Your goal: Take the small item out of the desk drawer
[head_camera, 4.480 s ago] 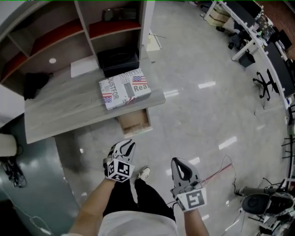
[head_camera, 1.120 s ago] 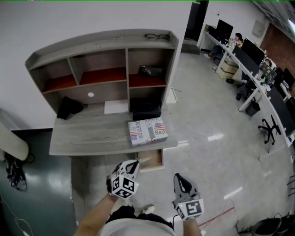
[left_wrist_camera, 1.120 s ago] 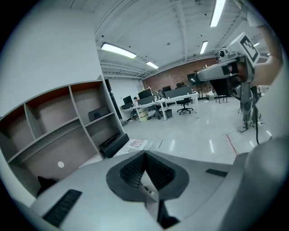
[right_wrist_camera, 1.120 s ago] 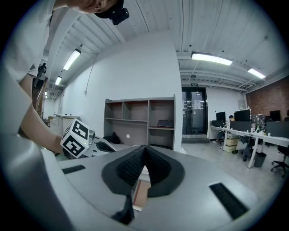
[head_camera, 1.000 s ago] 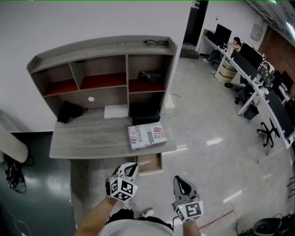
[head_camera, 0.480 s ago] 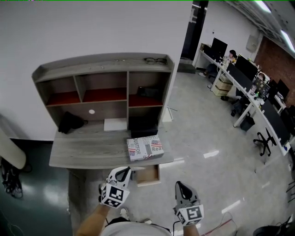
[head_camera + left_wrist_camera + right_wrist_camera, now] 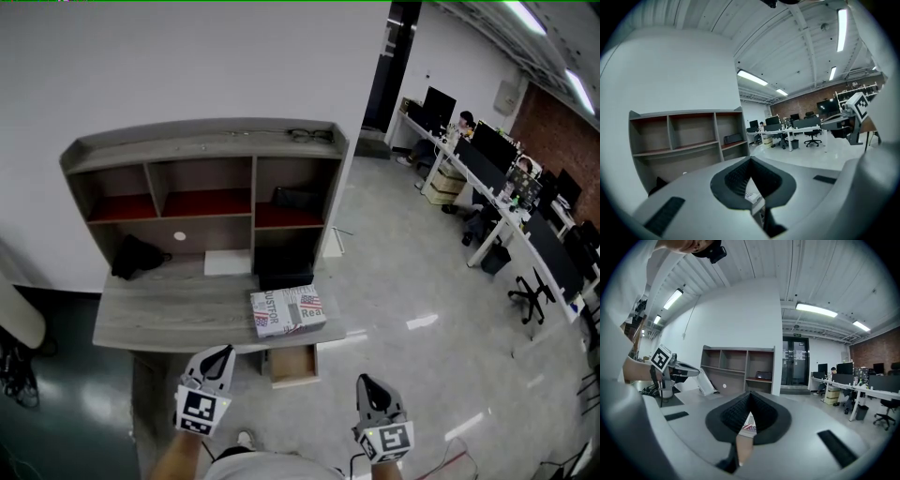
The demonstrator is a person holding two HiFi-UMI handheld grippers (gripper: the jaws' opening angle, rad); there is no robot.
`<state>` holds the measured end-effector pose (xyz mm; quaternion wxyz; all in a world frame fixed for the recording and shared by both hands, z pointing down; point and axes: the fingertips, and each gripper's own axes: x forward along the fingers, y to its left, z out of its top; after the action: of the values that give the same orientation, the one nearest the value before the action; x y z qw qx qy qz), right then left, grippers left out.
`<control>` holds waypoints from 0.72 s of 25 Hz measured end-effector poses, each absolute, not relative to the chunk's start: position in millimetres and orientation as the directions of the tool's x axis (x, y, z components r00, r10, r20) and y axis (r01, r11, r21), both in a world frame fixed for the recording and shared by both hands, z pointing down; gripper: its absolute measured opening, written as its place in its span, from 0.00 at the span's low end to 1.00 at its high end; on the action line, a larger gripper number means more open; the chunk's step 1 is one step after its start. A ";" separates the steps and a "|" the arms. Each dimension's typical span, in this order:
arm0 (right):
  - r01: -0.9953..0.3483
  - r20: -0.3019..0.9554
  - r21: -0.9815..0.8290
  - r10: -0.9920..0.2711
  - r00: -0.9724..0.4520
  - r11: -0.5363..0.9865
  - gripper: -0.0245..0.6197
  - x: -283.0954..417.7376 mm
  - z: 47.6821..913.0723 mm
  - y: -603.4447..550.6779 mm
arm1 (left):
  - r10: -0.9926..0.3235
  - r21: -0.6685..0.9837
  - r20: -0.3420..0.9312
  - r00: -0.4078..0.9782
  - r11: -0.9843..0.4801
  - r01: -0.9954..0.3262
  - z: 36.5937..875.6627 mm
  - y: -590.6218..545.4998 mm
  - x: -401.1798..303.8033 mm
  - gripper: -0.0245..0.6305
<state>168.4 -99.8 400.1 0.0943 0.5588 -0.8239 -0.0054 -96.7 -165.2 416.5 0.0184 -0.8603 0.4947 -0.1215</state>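
Head view: records drawer point(image 7: 293, 364) open under table point(image 7: 169, 319) front, below printed box point(image 7: 288, 311); small item possibly inside, too small to tell. Places left gripper point(image 7: 221, 354) and right gripper point(image 7: 367, 384) near drawer, not touching.
Left gripper view: shows jaws pressed together, empty.
Right gripper view: same, closed on nothing.

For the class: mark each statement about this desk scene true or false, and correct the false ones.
1. The light wooden drawer under the grey wooden desk stands open. True.
2. The flag-printed box lies on the floor. False: it lies on the desk top, above the drawer.
3. The left gripper has its jaws wide apart. False: they are together, with nothing between them.
4. A black bag sits at the back left of the desk. True.
5. The right gripper reaches into the drawer. False: it is held clear of the desk.
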 end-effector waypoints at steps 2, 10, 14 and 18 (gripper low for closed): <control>-0.919 0.150 0.118 -0.921 -0.359 0.377 0.07 168.3 399.4 -101.8 | -0.863 -0.148 0.184 0.471 -0.498 -0.854 414.5 -165.2 -103.7 0.06; -0.918 0.165 0.135 -0.922 -0.352 0.374 0.07 174.1 394.8 -108.4 | -0.872 -0.103 0.154 0.464 -0.482 -0.870 411.0 -163.0 -117.4 0.06; -0.916 0.176 0.127 -0.918 -0.356 0.380 0.07 168.5 396.7 -112.1 | -0.871 -0.104 0.172 0.460 -0.481 -0.871 415.7 -163.0 -125.4 0.06; -0.920 0.185 0.127 -0.920 -0.345 0.370 0.07 169.4 397.9 -115.7 | -0.881 -0.104 0.167 0.442 -0.462 -0.881 412.6 -165.4 -139.6 0.06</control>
<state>169.4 -115.7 397.9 0.1132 0.5610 -0.8200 -0.0002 -139.6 -165.4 412.6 0.0008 -0.8491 0.5188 -0.0989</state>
